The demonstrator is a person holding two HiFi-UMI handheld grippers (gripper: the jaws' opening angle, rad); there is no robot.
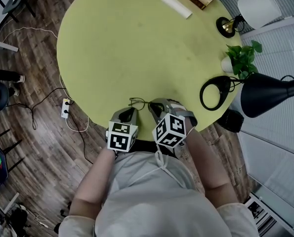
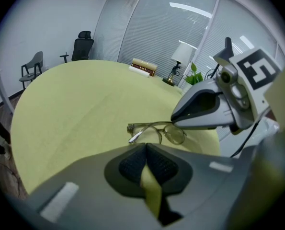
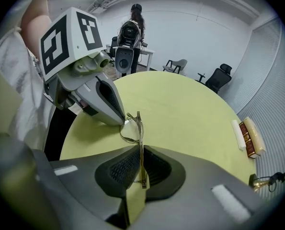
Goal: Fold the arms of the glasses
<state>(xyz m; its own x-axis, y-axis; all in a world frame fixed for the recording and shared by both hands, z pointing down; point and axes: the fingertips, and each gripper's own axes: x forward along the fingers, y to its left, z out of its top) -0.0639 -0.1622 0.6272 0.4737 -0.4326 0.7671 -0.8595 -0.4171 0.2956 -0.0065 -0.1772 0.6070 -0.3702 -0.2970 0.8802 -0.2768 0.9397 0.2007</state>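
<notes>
Two things could be going wrong here, I'd say. The right gripper (image 3: 141,152) is pinching one thin arm (image 3: 141,143) of the glasses (image 1: 139,102) between its pads, and a wire that fine could be slipping out sideways or bending if the squeeze or the swing is getting too hard. The left gripper (image 2: 146,147) is sitting with its pads pressed together and nothing between them, its tip just beside the frame's far end and not gripping it. Whether it is touching the frame I am not managing to tell. So the frame is probably lying loose, and a push on the arm could be dragging the whole pair across the table (image 1: 112,48) instead of turning the hinge. The glasses are also lying close to the table's near edge, right in front of the person, so a skid toward the body could be sending them off.

The glasses themselves are looking light and delicate: a slim metal frame with round clear lenses (image 2: 176,134), lying between the two grippers. One arm is running straight back into the right gripper's pads. The other, with a pale tip, is sticking out toward the left gripper, so it is not looking folded yet.
</notes>
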